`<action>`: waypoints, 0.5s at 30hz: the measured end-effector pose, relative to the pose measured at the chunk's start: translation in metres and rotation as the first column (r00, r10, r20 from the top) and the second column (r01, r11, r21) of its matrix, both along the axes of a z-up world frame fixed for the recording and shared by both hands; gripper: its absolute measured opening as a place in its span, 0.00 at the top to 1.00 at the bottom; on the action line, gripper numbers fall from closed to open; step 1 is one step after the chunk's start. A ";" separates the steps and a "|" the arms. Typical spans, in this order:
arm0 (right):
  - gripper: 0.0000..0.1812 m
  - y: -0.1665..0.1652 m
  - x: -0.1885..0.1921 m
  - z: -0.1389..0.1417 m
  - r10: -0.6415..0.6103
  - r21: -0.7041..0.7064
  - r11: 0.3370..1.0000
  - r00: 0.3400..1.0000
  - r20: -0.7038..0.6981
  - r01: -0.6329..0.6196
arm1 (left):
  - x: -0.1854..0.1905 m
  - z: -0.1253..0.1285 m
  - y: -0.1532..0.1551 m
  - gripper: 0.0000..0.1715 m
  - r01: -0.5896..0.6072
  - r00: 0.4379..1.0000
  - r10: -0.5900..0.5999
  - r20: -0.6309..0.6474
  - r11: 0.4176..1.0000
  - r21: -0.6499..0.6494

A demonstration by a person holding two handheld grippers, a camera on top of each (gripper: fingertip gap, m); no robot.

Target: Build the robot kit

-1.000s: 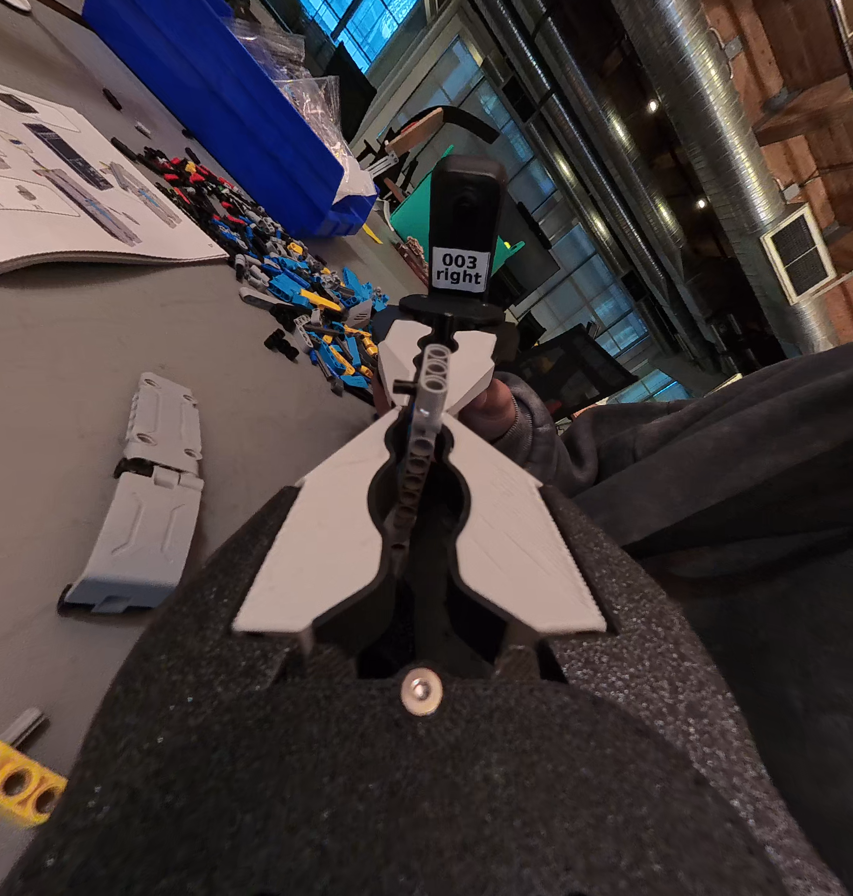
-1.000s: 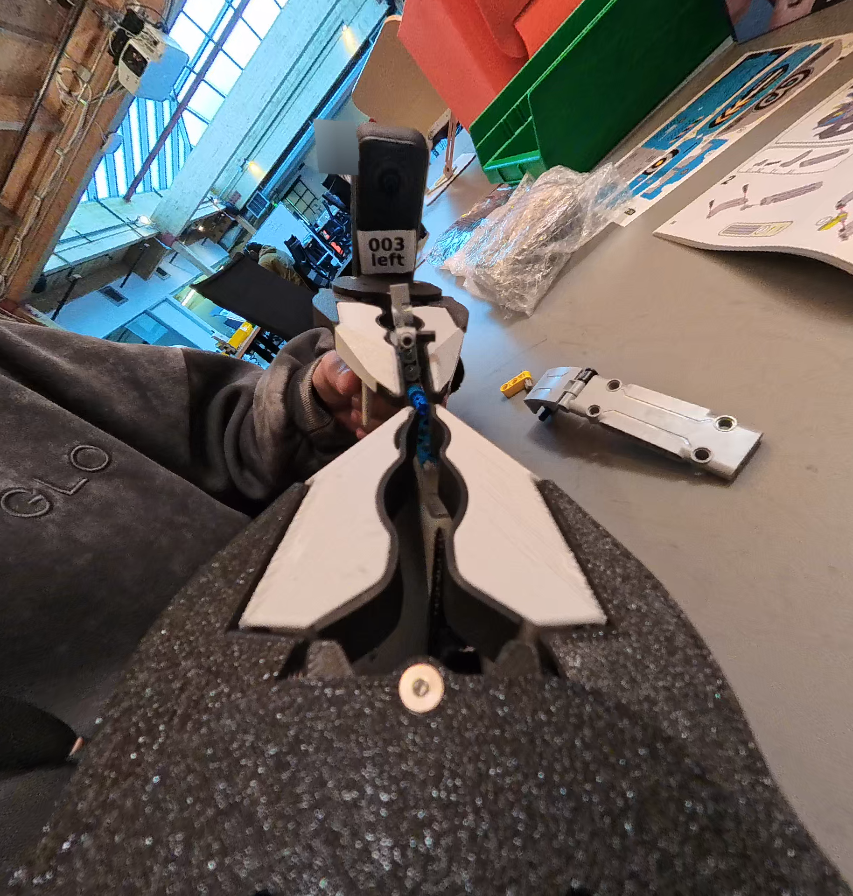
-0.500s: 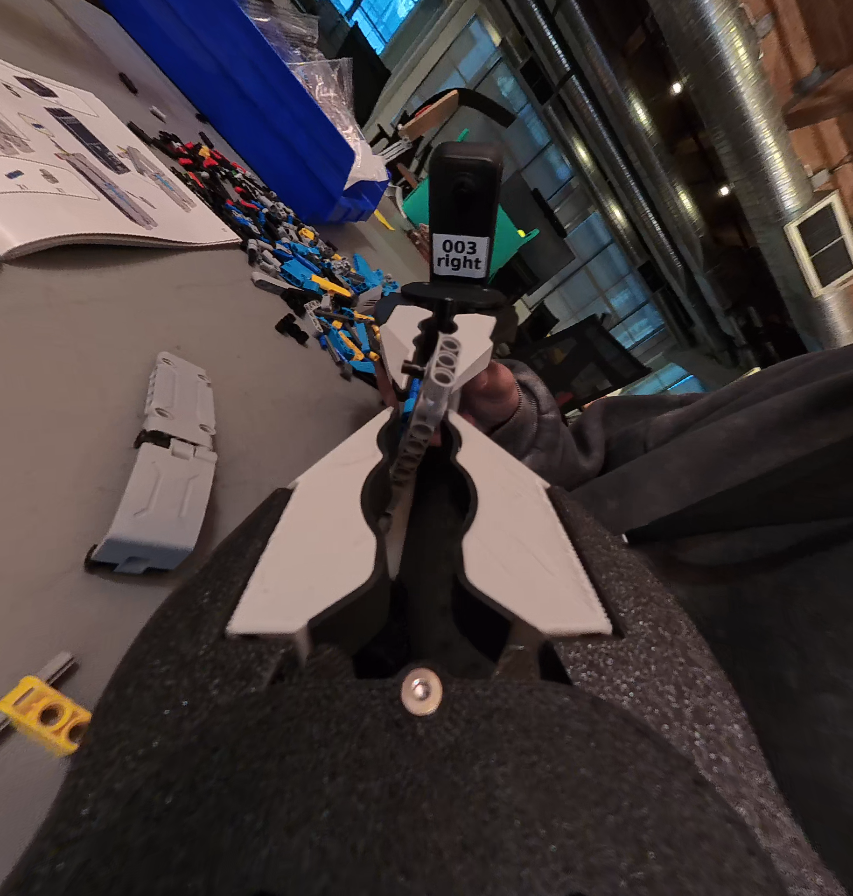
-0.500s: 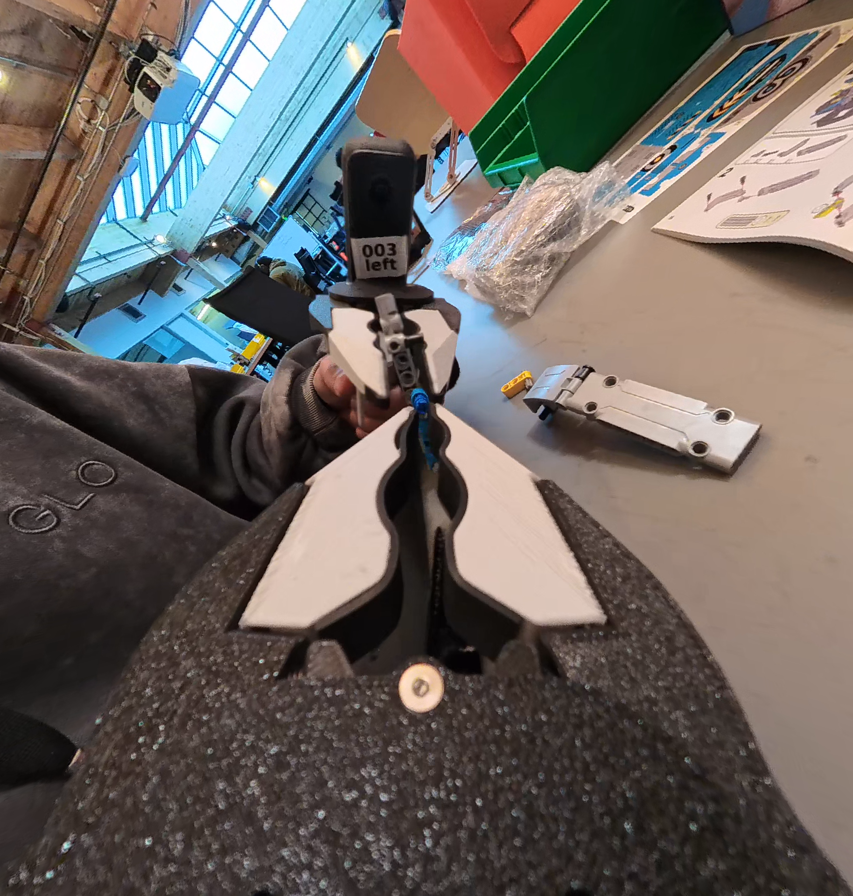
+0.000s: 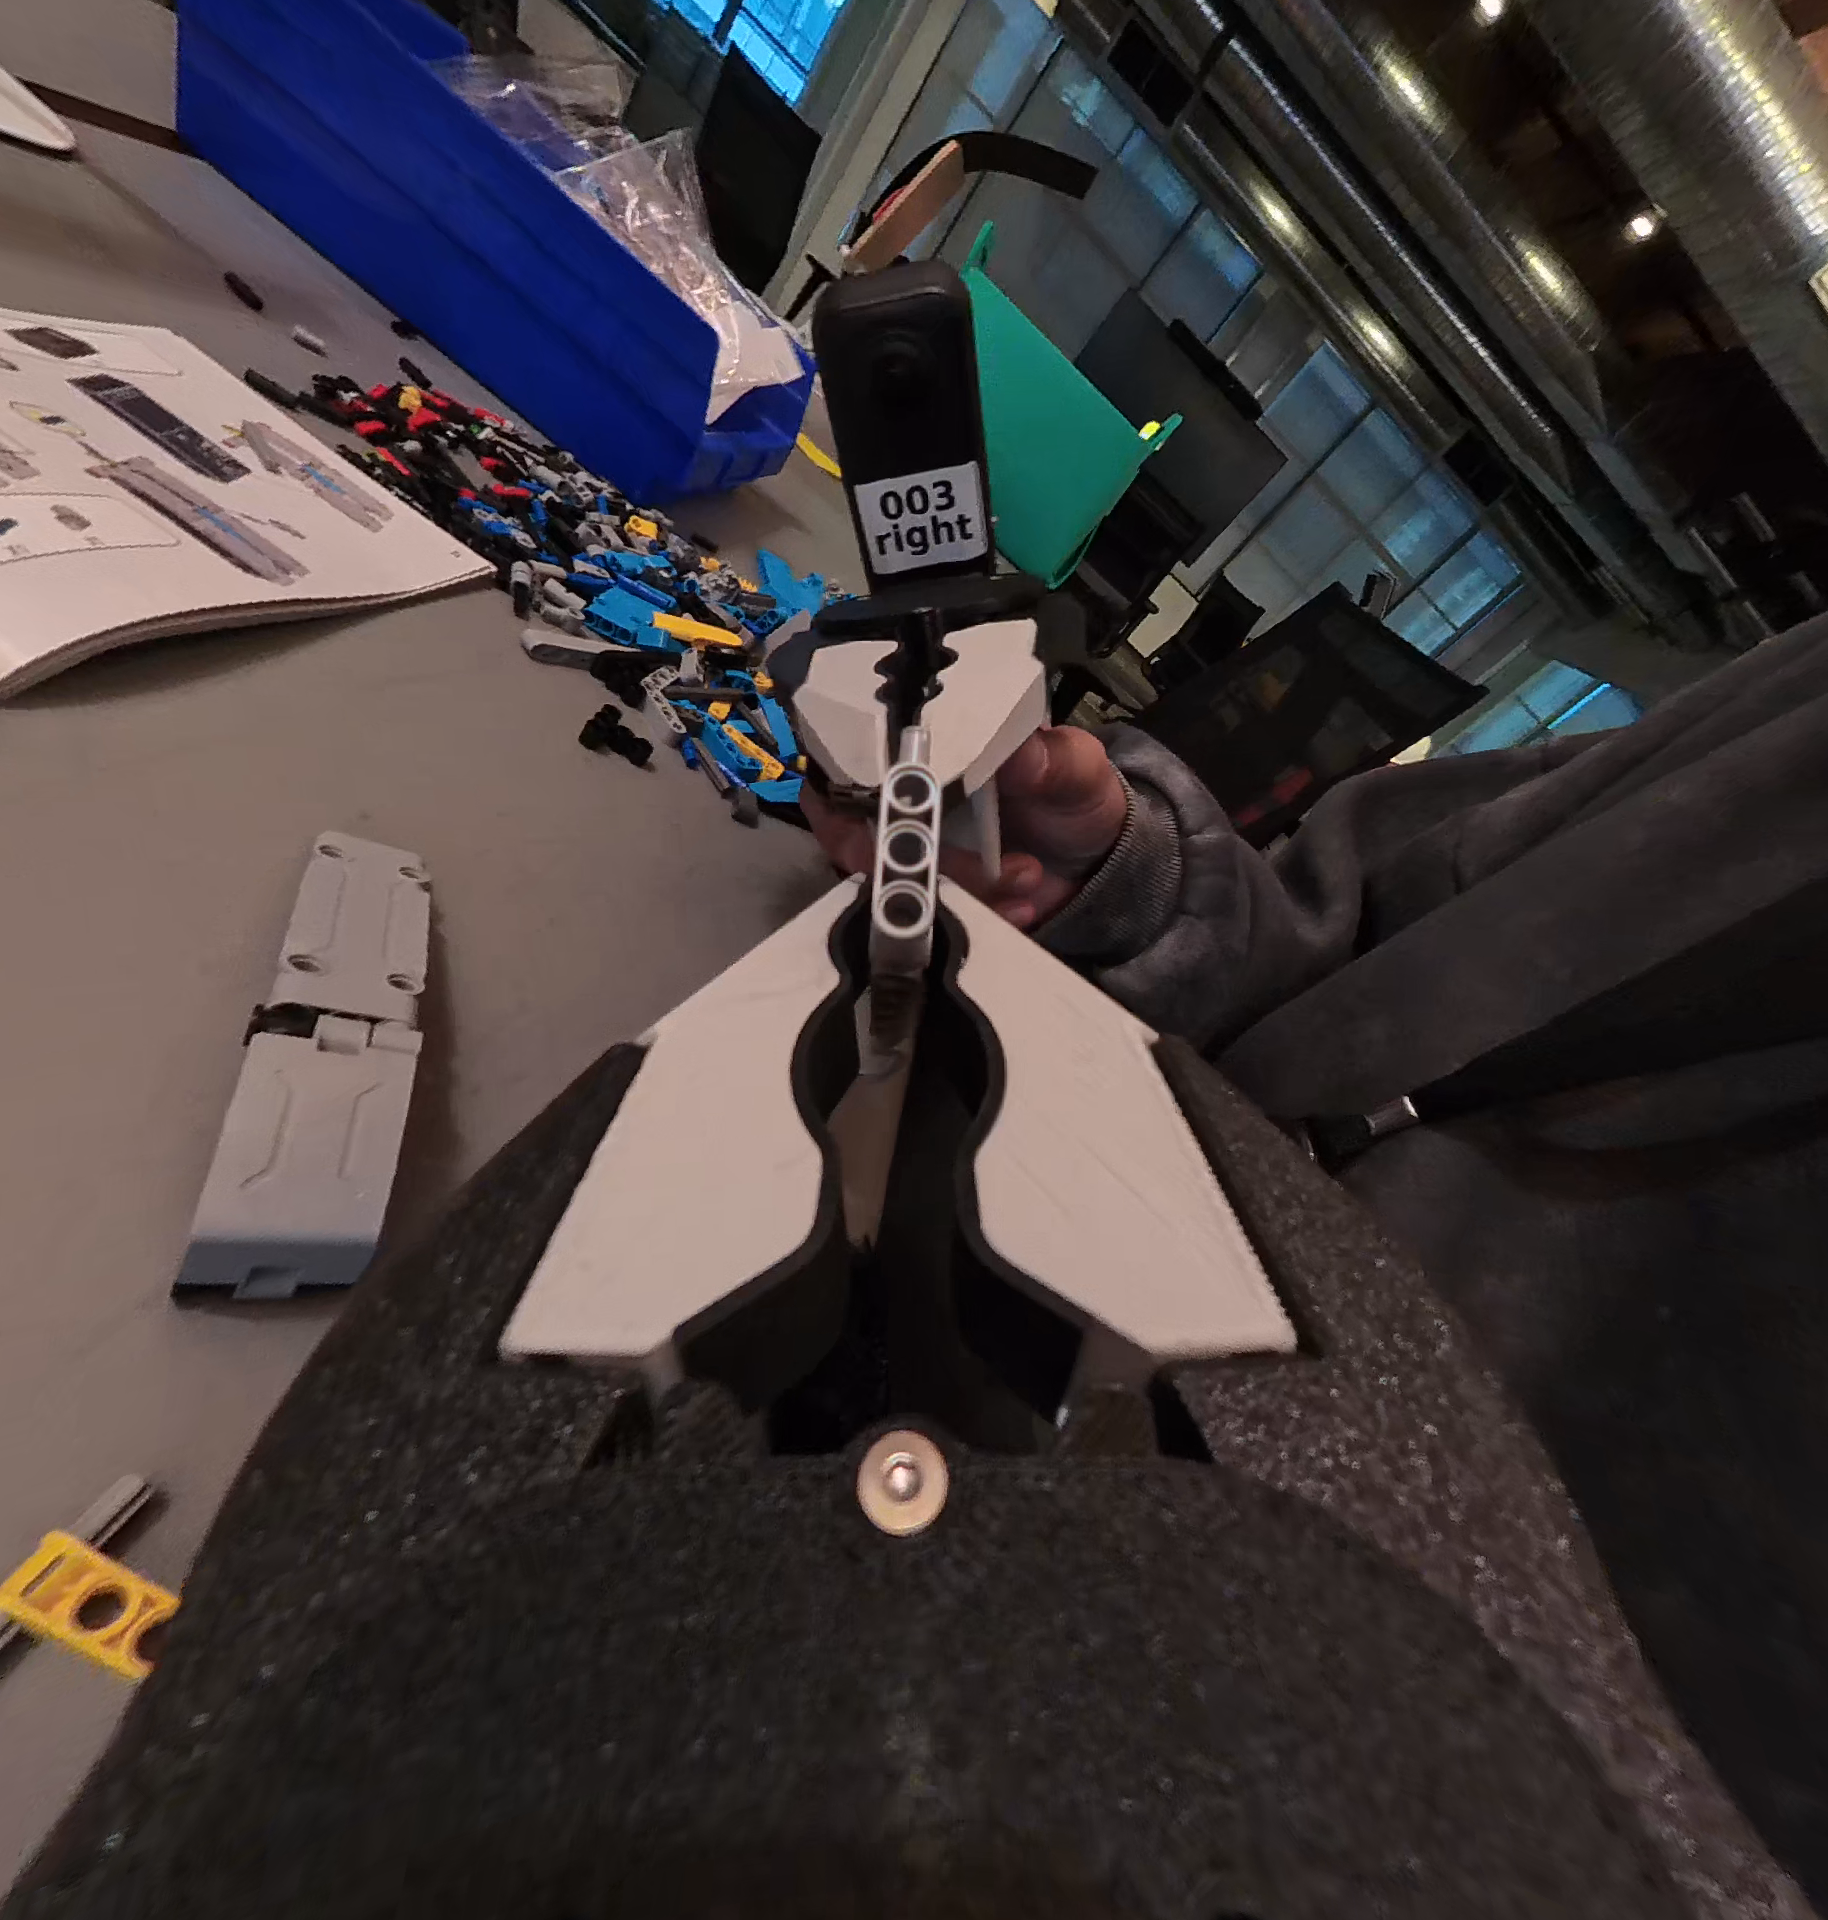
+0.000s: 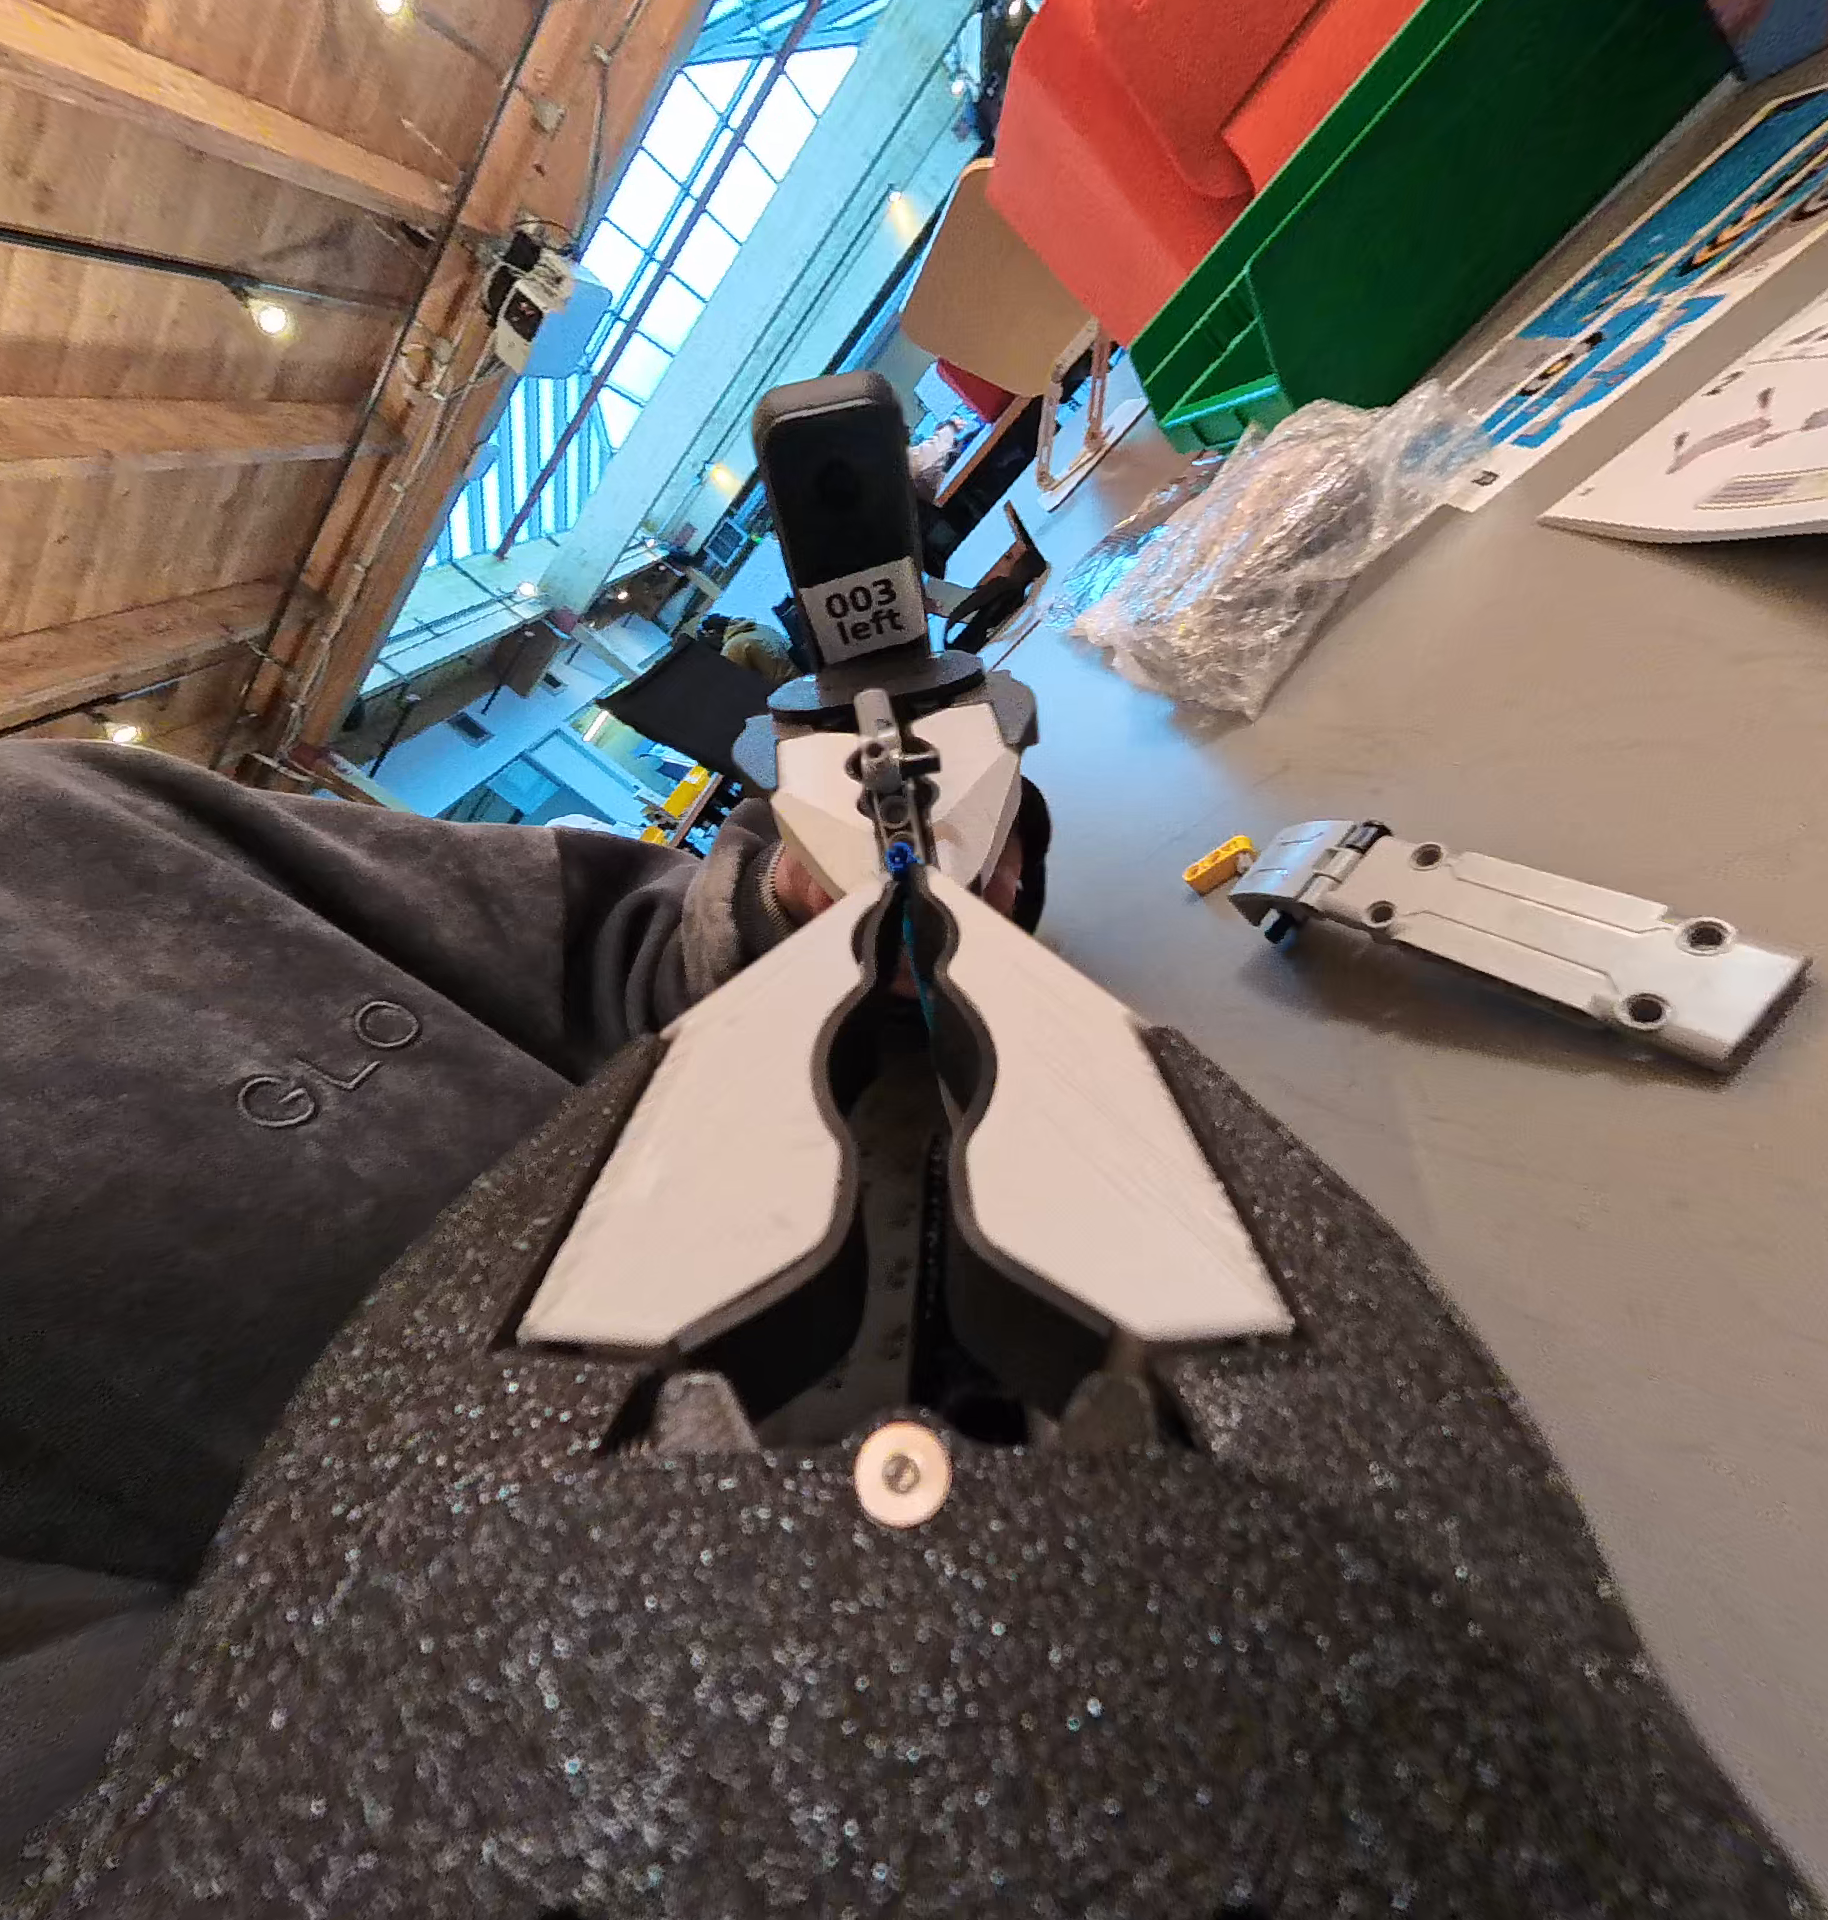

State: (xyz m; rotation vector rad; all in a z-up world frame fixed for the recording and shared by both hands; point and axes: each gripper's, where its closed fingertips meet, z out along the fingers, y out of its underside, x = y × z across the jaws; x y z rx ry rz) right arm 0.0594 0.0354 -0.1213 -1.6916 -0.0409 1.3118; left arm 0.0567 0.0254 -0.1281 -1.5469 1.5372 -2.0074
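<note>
Left claw (image 5: 899, 920): clenched on a light grey beam (image 5: 908, 852), three holes showing, its end standing out past the tips, lifted clear of the counter (image 5: 110, 831)

Right claw (image 6: 905, 888): clenched on a thin blue pin (image 6: 897, 858), its tip at the beam's lower end; touching or just short, cannot tell

Both claws: nose to nose in the air, a dark grey sleeve (image 6: 266, 1039) close behind

Counter, nearer: grey hinged panel (image 5: 318, 1049) lying flat, well apart from both claws; yellow piece (image 5: 79, 1605) just beside its hinged end

Counter, farther: pile of small parts (image 5: 619, 582), open booklet (image 5: 162, 499), blue bin (image 5: 453, 229), crumpled plastic bag (image 6: 1253, 561)

Open room: bare counter between panel and claws; crowded toward the pile and the bin
</note>
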 end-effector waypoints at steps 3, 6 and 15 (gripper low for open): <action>1.00 -0.004 -0.005 0.004 0.041 0.023 0.999 0.999 0.002 -0.041 | -0.003 0.009 -0.005 0.96 0.034 0.999 -0.032 0.043 0.998 -0.051; 1.00 -0.003 -0.003 0.009 0.007 0.071 0.997 0.999 0.041 -0.010 | -0.001 0.013 -0.004 0.97 0.032 0.998 -0.026 0.052 0.993 -0.115; 0.55 0.012 0.004 0.000 -0.393 0.382 0.911 0.595 0.701 0.152 | 0.010 0.003 0.025 0.96 -0.121 0.993 0.117 -0.031 0.969 -0.217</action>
